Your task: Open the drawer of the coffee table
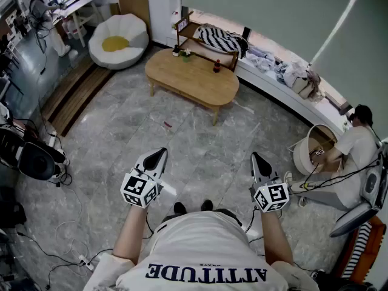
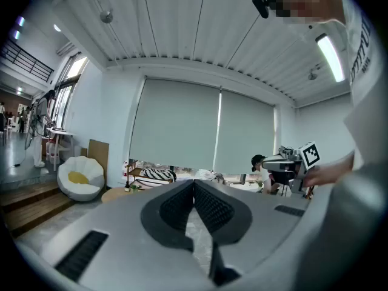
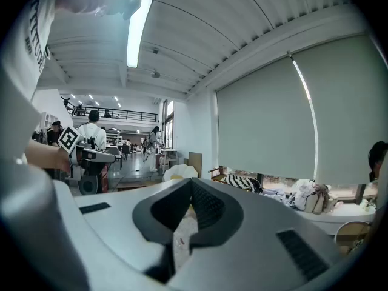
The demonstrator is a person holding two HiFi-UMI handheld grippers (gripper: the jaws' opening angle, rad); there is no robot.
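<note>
Grey marble-patterned floor tiles spread through a bright room with pale roller blinds along the far wall. The oval light-wood coffee table stands well beyond both sets of jaw tips, ahead of the gap between the two grippers and apart from them. Its drawer cannot be made out from here.

The left gripper is held about level in front of the person. In the left gripper view its two ribbed black pads meet at their tips with nothing between them. From that view the coffee table shows just left of the closed jaw tips, far off.

The right gripper is held level beside it, well apart from the left one. Its jaws are likewise pressed together and empty in the right gripper view.

Further ahead of the left jaws, past the table, sits a white egg-shaped beanbag with a yellow centre. A black-and-white striped cushion lies on a wooden rack behind the table, beyond the jaws. A small dark bottle stands on the tabletop. Off to the right of the right jaws, a seated person in a white shirt is on the floor.
</note>
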